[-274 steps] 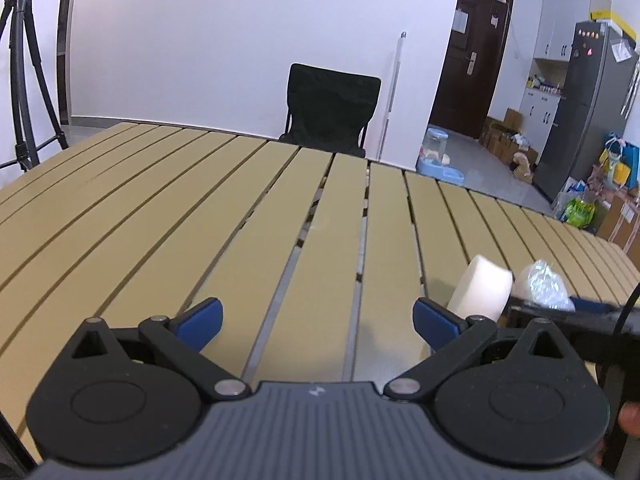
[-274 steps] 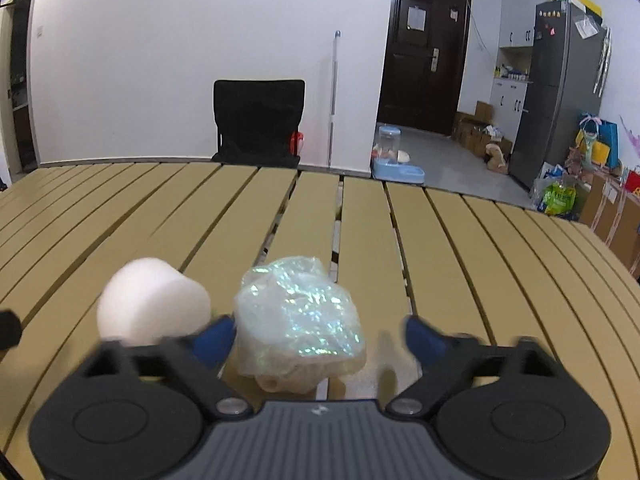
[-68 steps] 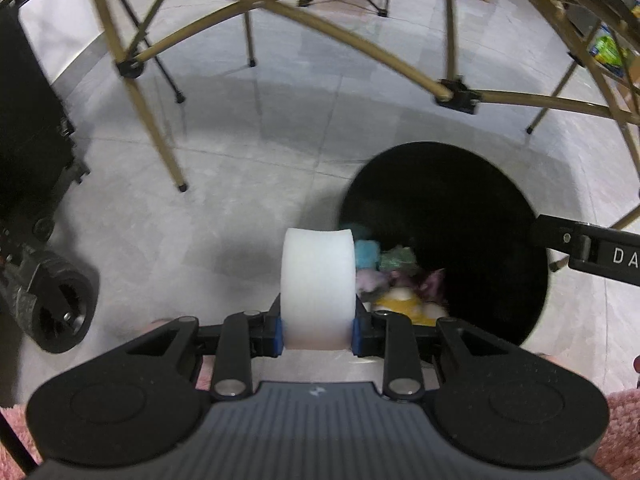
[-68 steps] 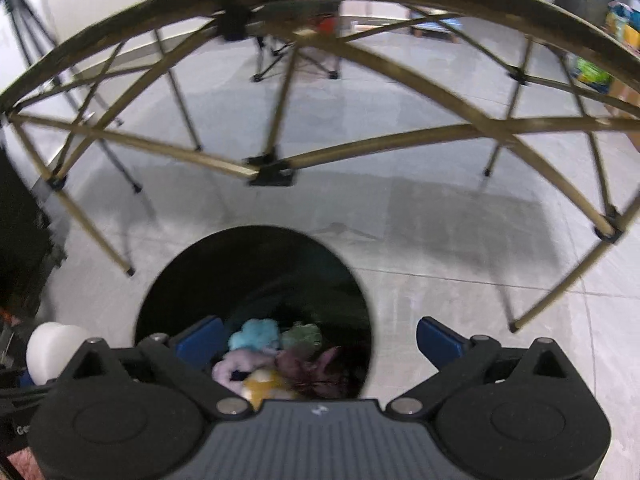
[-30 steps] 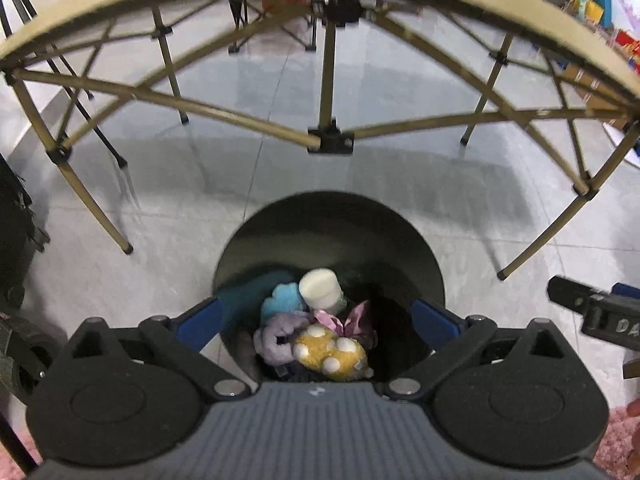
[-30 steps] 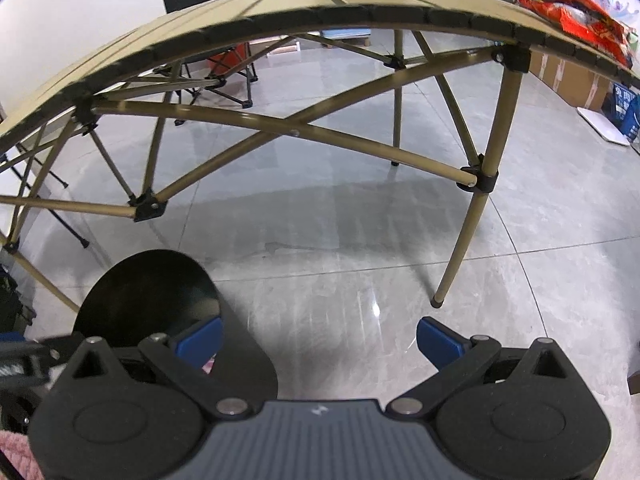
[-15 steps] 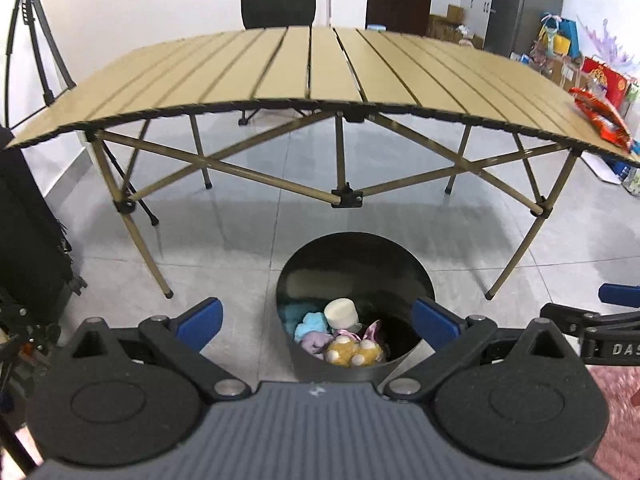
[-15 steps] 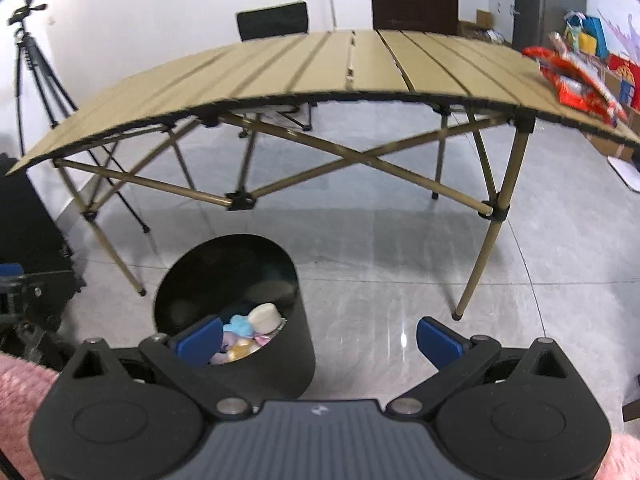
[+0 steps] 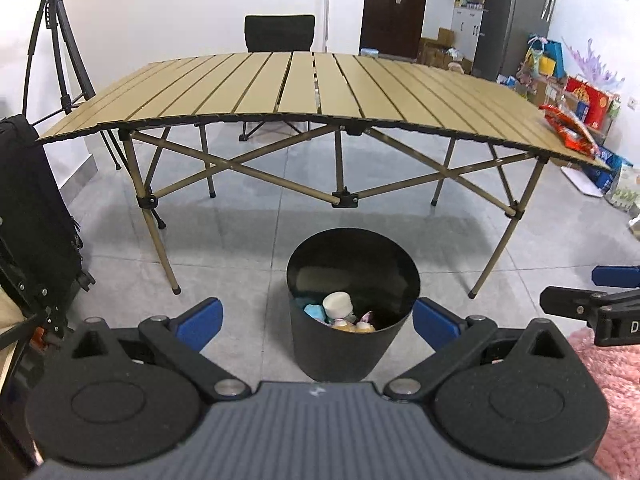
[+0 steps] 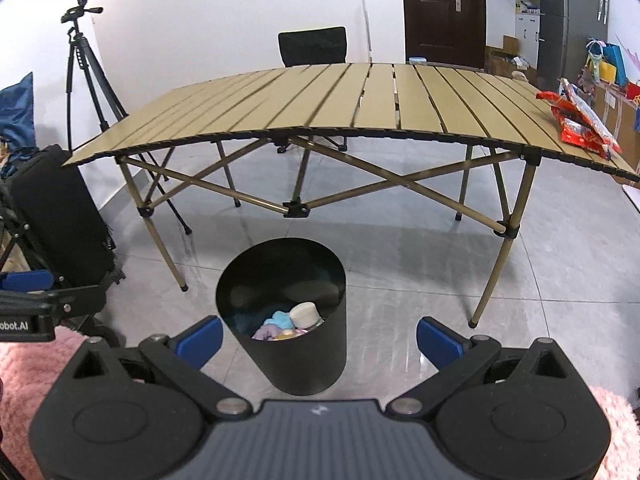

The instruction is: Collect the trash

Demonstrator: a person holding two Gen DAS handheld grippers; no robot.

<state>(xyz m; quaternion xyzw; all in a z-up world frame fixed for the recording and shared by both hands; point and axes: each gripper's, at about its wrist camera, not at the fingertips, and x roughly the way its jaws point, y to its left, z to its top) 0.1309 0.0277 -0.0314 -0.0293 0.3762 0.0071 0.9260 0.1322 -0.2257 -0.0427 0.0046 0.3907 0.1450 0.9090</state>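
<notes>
- Both claws are hanging with their jaws spread wide and nothing between them: the left gripper [image 9: 316,318] and the right gripper [image 10: 318,338] are each pointing toward the black trash bin [image 9: 352,344].
- Ahead of the left gripper and between its blue fingers [image 9: 199,317], the bin is standing upright on the grey tiled floor [image 9: 248,248], in front of the slatted folding table [image 9: 312,84].
- Inside the bin a white foam cylinder [image 9: 337,305] is lying on top of soft coloured trash [image 9: 316,312], seen from both wrists.
- Far ahead and to the right of the right gripper, a red snack wrapper [image 10: 580,128] is lying on the table's right end.
- Beyond the table, a black chair [image 10: 312,46] is standing against the wall, and a tripod [image 10: 86,64] is standing ahead to the left.
- Pink fuzzy sleeves [image 10: 28,368] are showing beside the claws.
</notes>
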